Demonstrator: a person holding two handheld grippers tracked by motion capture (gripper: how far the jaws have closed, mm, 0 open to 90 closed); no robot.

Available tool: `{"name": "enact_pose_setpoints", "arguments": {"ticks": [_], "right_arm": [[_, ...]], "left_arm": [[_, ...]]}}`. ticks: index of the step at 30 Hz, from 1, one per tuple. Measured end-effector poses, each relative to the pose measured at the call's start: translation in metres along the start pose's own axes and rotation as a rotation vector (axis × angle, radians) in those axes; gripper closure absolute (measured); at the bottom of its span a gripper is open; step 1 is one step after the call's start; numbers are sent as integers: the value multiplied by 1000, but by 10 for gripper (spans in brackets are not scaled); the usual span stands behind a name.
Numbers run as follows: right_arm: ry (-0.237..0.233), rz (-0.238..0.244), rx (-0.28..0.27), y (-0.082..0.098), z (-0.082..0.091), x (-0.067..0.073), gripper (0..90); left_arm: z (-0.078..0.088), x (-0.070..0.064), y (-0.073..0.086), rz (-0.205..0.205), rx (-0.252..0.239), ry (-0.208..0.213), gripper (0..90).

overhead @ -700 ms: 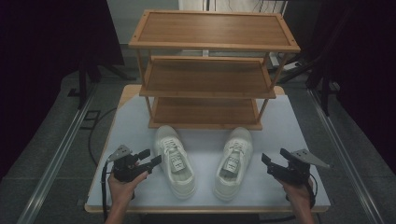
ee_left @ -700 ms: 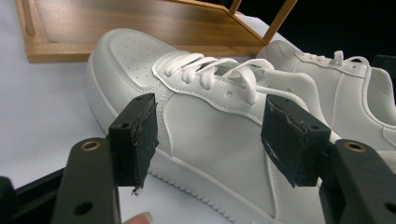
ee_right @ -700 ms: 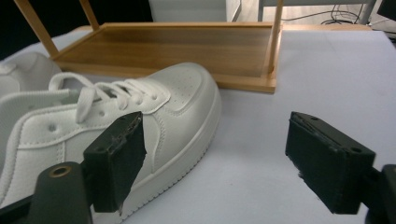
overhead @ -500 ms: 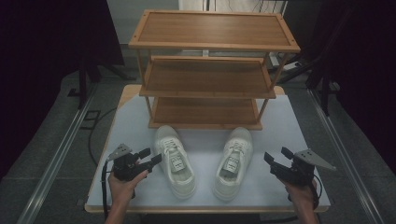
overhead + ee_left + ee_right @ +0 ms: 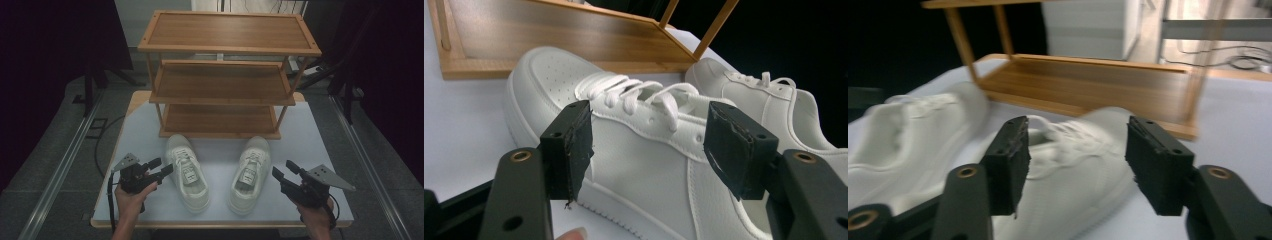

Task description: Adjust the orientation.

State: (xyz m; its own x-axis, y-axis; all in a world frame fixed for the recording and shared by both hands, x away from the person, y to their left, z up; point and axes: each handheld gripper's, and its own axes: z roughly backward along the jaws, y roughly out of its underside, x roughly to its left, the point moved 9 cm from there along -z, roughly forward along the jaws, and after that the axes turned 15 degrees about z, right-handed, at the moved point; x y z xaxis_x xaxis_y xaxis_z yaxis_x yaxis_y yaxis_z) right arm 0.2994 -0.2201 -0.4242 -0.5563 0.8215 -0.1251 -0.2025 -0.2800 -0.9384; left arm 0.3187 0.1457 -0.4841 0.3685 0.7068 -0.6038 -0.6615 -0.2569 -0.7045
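Two white lace-up sneakers lay side by side on the pale worktop (image 5: 140,135), toes toward a three-tier wooden shoe rack (image 5: 225,75) that stood at the far half of the worktop. The left sneaker (image 5: 187,172) and the right sneaker (image 5: 250,172) were near each other but apart, with bare worktop between them, and neither touched the rack's bottom shelf.

The left tongs (image 5: 161,169), held in the person's left hand (image 5: 131,197), sat just beside the left sneaker's outer side, tips pointing at it. In the left gripper view the jaws stood wide apart with the sneaker's laced side (image 5: 649,150) seen between and beyond them; the pads (image 5: 574,145) pressed on nothing, so these tongs gripped nothing.

The right tongs (image 5: 284,169), held in the right hand (image 5: 315,215), sat near the right sneaker's outer side, a small gap of worktop showing between tips and shoe. The right gripper view was blurred, but its jaws also stood well apart and empty, with the right sneaker (image 5: 1073,165) ahead of them and the other sneaker (image 5: 908,145) farther off.
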Motion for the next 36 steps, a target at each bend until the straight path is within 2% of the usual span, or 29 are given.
{"name": "enact_pose_setpoints", "arguments": {"ticks": [5,7,11,15,22,25,26,27,28,33,36], "right_arm": [[-94,18,-37,-15,-2,29,575],[-134,36,-44,-18,-4,41,623],[-195,67,-34,-19,-10,63,714],[-258,58,-18,-17,-16,82,794],[-318,153,32,-15,-34,123,874],[-346,166,46,-15,-44,139,882],[-346,166,46,-15,-44,139,882],[-361,181,58,-14,-50,150,884],[-368,187,66,-13,-51,154,885],[-346,232,136,0,-61,169,889],[-341,255,159,6,-66,177,890]], "left_arm": [[9,-3,-1,7,-23,11,365],[12,-6,-2,-2,-32,10,365],[15,-10,-2,-8,-36,9,366],[16,-14,0,-17,-31,12,366],[13,-15,4,-12,-15,14,367],[13,-13,6,-6,-10,15,368],[13,-13,6,-6,-10,15,368],[14,-13,6,-3,-11,15,369],[14,-13,5,-2,-12,15,369],[15,-14,5,-2,-12,16,370],[15,-13,5,1,-13,15,370]]}}
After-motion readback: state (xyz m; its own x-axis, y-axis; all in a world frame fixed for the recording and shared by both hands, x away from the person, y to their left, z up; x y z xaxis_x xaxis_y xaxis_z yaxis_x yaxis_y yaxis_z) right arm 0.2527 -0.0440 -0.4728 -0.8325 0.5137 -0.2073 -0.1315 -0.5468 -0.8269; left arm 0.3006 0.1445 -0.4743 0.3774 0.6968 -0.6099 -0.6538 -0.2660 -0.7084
